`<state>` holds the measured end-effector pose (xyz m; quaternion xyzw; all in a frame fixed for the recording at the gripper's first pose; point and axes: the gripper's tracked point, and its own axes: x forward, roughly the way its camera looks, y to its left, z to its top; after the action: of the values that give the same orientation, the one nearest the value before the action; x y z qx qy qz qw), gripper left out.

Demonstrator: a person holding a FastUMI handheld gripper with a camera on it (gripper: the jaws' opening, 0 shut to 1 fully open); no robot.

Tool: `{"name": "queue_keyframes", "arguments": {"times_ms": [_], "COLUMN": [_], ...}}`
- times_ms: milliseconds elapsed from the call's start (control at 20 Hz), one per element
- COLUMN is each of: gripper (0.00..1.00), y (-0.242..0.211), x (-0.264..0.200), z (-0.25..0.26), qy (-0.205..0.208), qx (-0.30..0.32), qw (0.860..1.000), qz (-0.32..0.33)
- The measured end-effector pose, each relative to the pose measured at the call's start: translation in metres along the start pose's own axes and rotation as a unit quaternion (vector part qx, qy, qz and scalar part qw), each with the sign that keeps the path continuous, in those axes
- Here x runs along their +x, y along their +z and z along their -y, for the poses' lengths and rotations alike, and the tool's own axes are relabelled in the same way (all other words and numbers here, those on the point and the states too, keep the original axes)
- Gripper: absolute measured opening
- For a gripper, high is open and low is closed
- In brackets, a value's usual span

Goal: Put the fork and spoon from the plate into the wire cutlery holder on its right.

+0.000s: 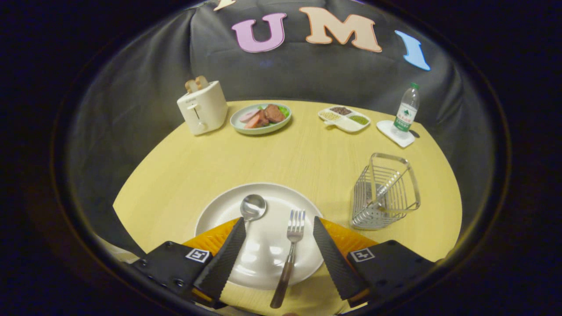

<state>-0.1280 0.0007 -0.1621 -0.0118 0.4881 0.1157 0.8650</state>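
On the white plate [219, 210], fork [292, 245] lying tines away, dark handle trailing off the near rim; spoon [252, 207] beside it on the plate's left half, bowl up. Hovering over the plate's near side, gripper [279, 228] spread wide, fork between the fingers [228, 250], nothing pinched. Right of the plate, apart from it, wire cutlery holder [385, 191] upright on the yellow table [175, 175]. Beyond the plate, toaster [202, 106], dish of sliced meat [261, 117], divided snack tray [344, 118], water bottle [405, 109] on a white coaster [394, 133].
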Motion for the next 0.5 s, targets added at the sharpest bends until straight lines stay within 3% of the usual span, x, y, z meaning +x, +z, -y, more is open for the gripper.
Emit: {"name": "queue_keyframes", "arguments": {"times_ms": [500], "gripper": [0.99], "y": [-0.026], "x": [-0.005], "z": [0.005], "qy": [0.0], "qx": [-0.016], "qw": [0.998], "qz": [-0.066]}}
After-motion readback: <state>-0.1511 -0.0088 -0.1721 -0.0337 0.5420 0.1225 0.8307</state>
